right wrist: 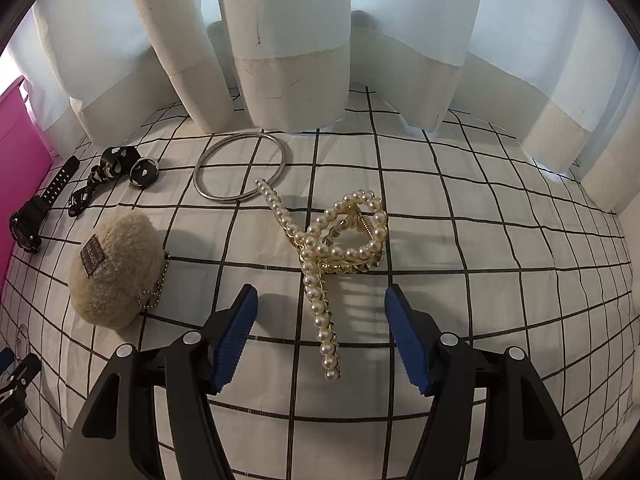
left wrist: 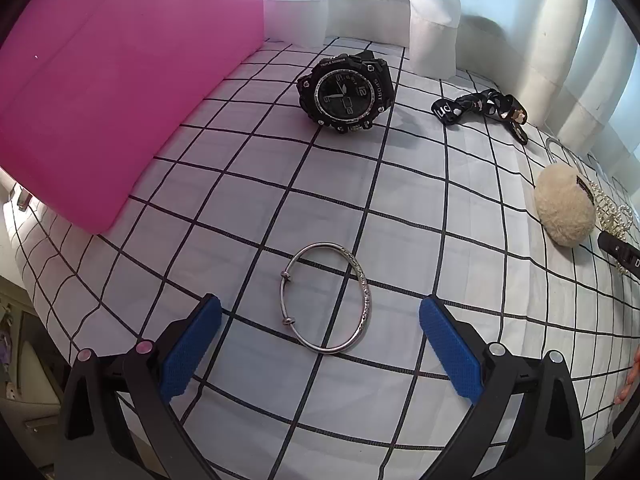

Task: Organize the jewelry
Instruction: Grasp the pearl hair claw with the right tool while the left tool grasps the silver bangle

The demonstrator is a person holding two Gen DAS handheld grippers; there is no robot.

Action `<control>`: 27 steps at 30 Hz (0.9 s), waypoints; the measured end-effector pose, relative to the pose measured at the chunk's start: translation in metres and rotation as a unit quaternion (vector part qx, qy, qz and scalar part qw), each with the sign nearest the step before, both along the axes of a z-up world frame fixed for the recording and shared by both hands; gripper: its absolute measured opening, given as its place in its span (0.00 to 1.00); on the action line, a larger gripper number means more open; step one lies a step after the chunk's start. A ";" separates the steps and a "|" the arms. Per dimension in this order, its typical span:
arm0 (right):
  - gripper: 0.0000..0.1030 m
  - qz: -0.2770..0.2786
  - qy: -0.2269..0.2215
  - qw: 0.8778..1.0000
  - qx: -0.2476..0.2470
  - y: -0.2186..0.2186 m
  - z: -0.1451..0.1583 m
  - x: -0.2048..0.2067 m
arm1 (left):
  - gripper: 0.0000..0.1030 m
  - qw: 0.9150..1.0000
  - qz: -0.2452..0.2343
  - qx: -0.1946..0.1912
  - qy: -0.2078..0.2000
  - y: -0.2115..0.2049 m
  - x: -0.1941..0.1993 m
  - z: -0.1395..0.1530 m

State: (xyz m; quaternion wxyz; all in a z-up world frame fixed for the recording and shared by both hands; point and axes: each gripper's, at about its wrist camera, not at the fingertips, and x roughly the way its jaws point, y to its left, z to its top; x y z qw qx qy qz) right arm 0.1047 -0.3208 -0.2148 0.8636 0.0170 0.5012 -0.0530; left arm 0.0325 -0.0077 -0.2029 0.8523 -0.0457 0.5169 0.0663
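Cloth with black squares covers the bed, and a big pink box sits on it. Farther back lies a black watch. The left gripper is wide open over a silver bracelet, holding nothing. The right gripper is open around the tail of a pearl hair clip, not touching it.

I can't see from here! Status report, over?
Left gripper open over thin silver bangle. Right gripper open, pearl-covered gold hair claw between fingers, untouched. Nothing blocking either.
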 end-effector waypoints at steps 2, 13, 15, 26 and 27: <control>0.61 0.003 -0.004 1.000 -0.002 0.001 -0.001 0.002 | 0.94 1.000 -0.001 0.000 -0.001 0.000 0.001 0.000; 0.09 0.029 -0.016 0.999 -0.015 0.015 0.003 0.000 | 0.71 1.000 -0.023 -0.004 -0.005 -0.008 -0.005 0.008; 0.09 0.028 -0.015 0.999 -0.013 0.018 0.002 0.000 | 0.60 0.999 -0.035 -0.002 -0.012 -0.014 -0.008 0.010; 0.08 0.029 -0.025 0.999 0.014 0.006 0.015 -0.015 | 0.39 0.999 -0.044 -0.021 -0.022 -0.010 -0.012 0.020; 0.08 0.029 -0.026 0.999 0.016 0.006 0.017 -0.017 | 0.39 0.998 -0.045 -0.019 -0.027 -0.011 -0.011 0.023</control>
